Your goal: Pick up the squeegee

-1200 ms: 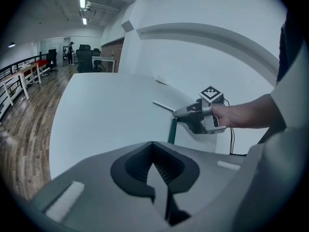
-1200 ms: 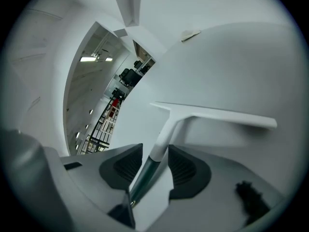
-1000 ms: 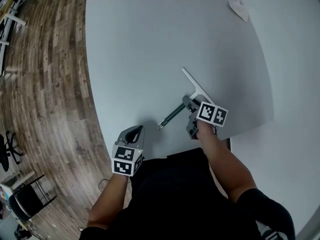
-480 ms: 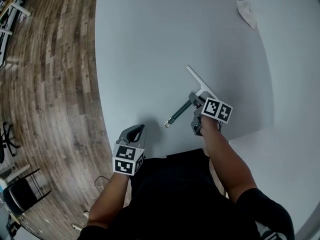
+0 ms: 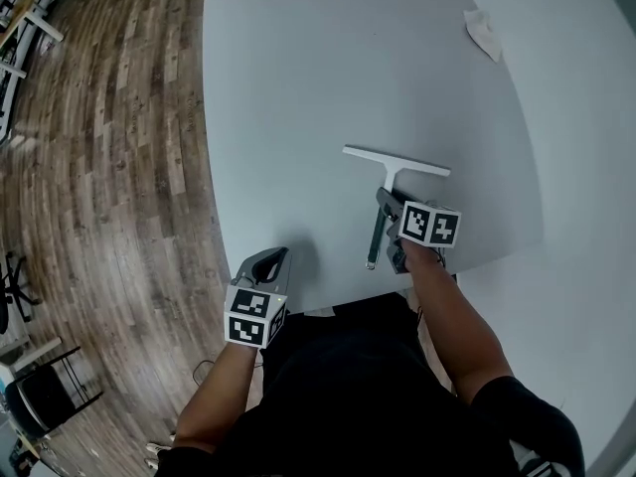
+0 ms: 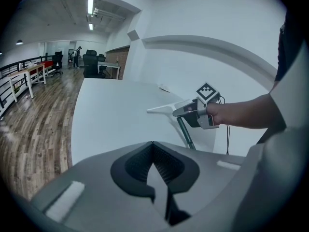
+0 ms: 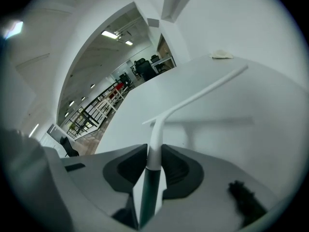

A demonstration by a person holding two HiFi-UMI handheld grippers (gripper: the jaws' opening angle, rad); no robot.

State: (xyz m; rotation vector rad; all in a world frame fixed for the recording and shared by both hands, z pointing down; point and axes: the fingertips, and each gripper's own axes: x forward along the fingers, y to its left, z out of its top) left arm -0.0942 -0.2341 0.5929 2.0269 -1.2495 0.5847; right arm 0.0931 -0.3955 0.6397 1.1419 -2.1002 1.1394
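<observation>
A brown wood-plank floor (image 5: pixel 99 147) surrounds the broad pale grey table (image 5: pixel 298 78), and dark office chairs (image 6: pixel 91 64) stand far down the room. The white-bladed, green-handled squeegee (image 5: pixel 396 161) lay diagonally a second ago. Now it hangs just above the table's near edge, blade crosswise. The right gripper (image 5: pixel 386 207) is closing its jaws on the handle, pads pressing it. The left gripper (image 5: pixel 270 262) hovers empty, jaws together. A crumpled white cloth (image 5: pixel 484 33) lies at the far corner.

The table (image 5: pixel 298 87) is open from its left edge across the middle; a crumpled cloth (image 5: pixel 484 33) occupies the far right corner. The squeegee (image 5: pixel 396 162) bars the near right part.
</observation>
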